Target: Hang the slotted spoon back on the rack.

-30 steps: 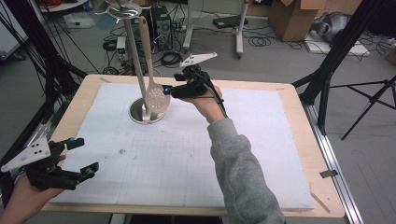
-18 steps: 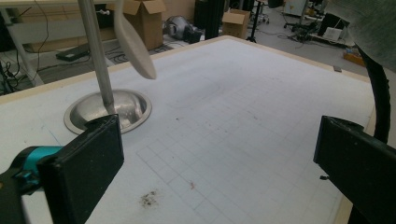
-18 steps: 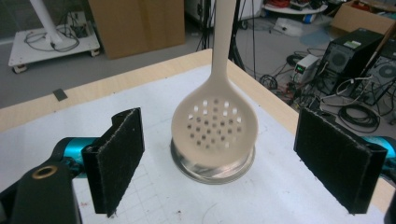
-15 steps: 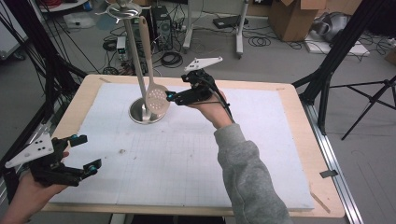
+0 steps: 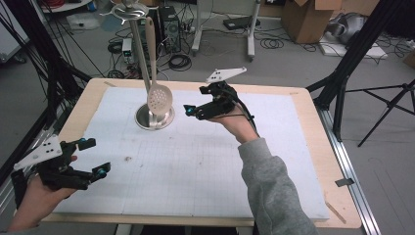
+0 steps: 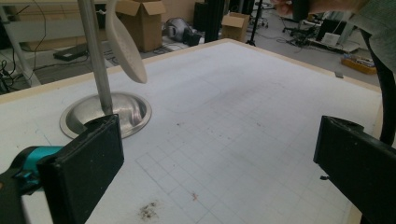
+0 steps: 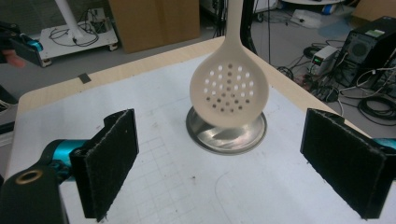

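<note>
A cream slotted spoon hangs from the top of a metal stand. Its bowl is just above the stand's round steel base. My right gripper is a short way right of the spoon and faces it. Its jaws have just been opening and stand open with nothing between them. My left gripper hovers open and empty over the front left corner of the white grid mat.
The stand's pole rises beside the spoon handle. The mat covers a wooden table. Black frame posts stand at the left edge, a tripod at the right. Cardboard boxes and cables lie on the floor behind.
My right gripper has drawn back to the right, away from the spoon's bowl, and its jaws stand wider. The spoon hangs free. The left gripper has barely moved.
</note>
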`<action>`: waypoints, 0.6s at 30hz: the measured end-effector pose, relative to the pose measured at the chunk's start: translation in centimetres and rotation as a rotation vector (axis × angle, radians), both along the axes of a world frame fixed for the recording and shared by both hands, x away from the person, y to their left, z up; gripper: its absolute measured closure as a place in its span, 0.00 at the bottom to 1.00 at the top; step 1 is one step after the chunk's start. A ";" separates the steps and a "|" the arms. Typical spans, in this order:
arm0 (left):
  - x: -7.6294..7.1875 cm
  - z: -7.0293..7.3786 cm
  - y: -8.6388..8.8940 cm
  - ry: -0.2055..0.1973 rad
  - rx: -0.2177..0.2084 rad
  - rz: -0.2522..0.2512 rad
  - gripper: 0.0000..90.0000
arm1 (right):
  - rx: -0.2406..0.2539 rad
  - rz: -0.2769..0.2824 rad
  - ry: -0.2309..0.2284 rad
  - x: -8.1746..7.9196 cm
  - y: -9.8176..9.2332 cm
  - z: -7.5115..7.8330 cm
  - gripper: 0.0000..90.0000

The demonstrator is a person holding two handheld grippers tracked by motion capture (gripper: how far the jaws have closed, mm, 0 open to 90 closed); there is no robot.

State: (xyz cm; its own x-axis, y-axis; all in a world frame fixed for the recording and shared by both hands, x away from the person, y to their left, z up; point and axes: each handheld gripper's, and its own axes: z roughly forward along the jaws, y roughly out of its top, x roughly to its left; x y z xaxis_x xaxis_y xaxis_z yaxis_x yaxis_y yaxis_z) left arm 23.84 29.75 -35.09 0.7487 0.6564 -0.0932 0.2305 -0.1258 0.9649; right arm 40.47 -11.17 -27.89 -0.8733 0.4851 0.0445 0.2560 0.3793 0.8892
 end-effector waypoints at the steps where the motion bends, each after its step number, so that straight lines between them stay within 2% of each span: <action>1: 0.0 0.0 0.0 -0.001 -0.003 0.001 0.02 | 0.001 0.000 0.006 -0.1 -0.1 -0.1 0.11; 6: 0.3 0.1 -0.2 -0.015 -0.012 0.001 0.02 | -0.001 0.004 0.021 -0.5 -0.5 -0.7 0.11; 12: 0.6 -0.1 -0.5 -0.018 -0.011 0.001 0.02 | -0.014 0.008 0.008 -1.5 -0.9 -1.1 0.11; 18: 0.8 0.2 -0.8 -0.036 -0.019 0.003 0.02 | -0.010 -0.011 0.016 -2.6 -1.8 -1.6 0.11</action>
State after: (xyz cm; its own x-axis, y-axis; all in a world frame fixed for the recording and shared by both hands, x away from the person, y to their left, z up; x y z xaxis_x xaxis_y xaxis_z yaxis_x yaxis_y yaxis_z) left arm 24.68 28.94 -34.91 0.7499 0.6569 -0.0787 0.1961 -0.1071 0.9747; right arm 37.85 -13.01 -29.45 -0.8671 0.4952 0.0534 0.2741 0.3848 0.8814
